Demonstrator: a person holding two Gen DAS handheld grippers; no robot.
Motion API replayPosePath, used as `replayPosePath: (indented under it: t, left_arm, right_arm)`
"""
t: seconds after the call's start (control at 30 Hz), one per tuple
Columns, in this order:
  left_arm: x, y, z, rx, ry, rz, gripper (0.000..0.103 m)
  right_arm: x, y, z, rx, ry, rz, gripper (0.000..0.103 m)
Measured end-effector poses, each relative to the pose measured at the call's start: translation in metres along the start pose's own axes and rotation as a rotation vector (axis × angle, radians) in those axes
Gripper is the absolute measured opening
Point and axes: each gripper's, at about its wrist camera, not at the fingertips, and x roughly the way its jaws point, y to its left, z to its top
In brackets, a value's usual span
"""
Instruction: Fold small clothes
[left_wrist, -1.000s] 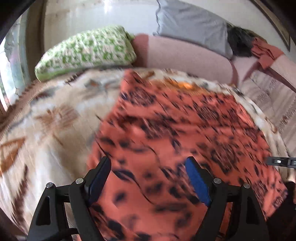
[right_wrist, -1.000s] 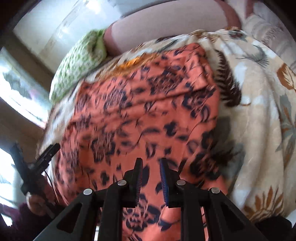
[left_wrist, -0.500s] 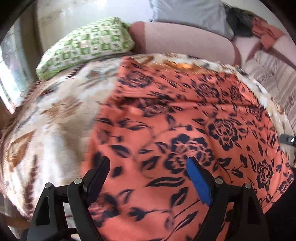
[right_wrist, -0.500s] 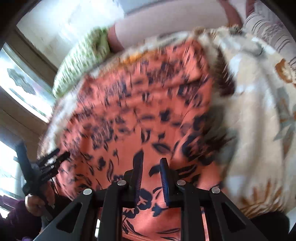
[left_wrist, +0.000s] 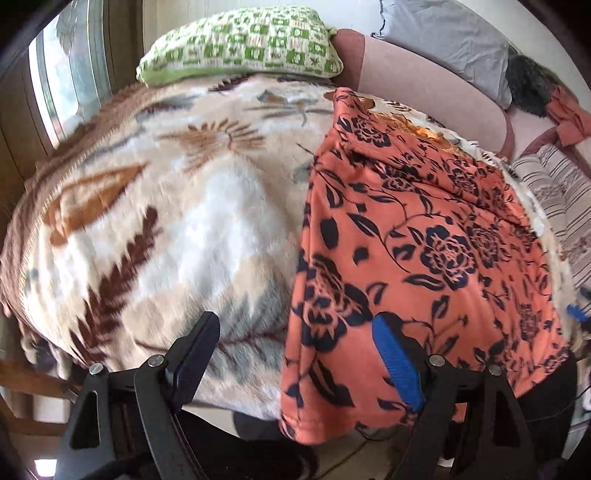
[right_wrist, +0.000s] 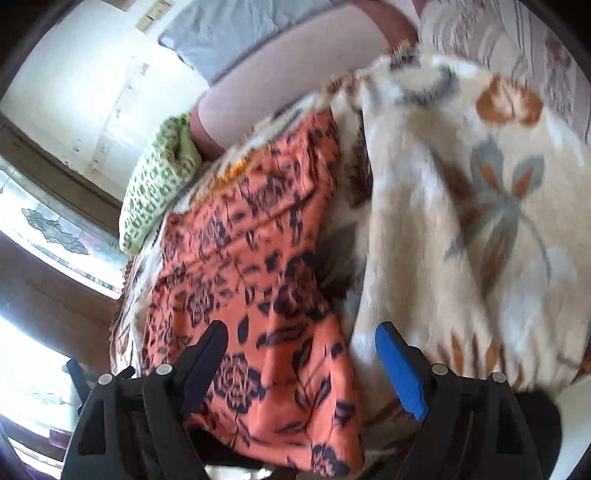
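Both tongs are seen spread wide with nothing gripped. At the bottom of the left wrist view the left tongs (left_wrist: 295, 362) are held above the near edge of the bed, one blue-padded finger (left_wrist: 397, 363) shown over the orange floral garment (left_wrist: 424, 251) and the other dark finger over the patterned blanket (left_wrist: 166, 221); the garment's left edge runs up between them. At the bottom of the right wrist view the right tongs (right_wrist: 301, 363) have just been opened from a narrow gap, and the garment (right_wrist: 251, 280) and blanket (right_wrist: 461, 221) are seen beneath the gap, untouched by the pads; that frame is blurred. The garment is laid flat on the blanket, filling the right half of the left wrist view and the centre-left of the right wrist view, with its near hem draped over the bed's edge. A fold line is seen across its upper part. A green and white pillow (left_wrist: 240, 40) is placed at the top of the left wrist view, beside a pinkish bolster (left_wrist: 424, 85) and a grey cushion (left_wrist: 443, 33). A window (left_wrist: 70, 70) is seen at the upper left. At the right edge of the left wrist view a small blue tip is visible, too small to be identified.
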Motion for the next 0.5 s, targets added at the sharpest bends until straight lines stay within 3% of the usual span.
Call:
replayPosePath:
  t: [0.07,0.33,0.5]
  left_arm:
    - [-0.001,0.003,-0.005,-0.014,0.022,-0.04,0.085]
    - [0.005,0.026,-0.014,-0.115,0.076,-0.116,0.085]
    - [0.012,0.027,-0.022,-0.098,0.119,-0.168,0.084]
  right_arm:
    - [0.006,-0.006,-0.008,0.031,0.067,-0.014,0.082]
    - [0.022,-0.016,-0.039,0.111,0.198,-0.038,0.075]
    - [0.045,-0.019,-0.049,0.131,0.27,-0.059,0.059]
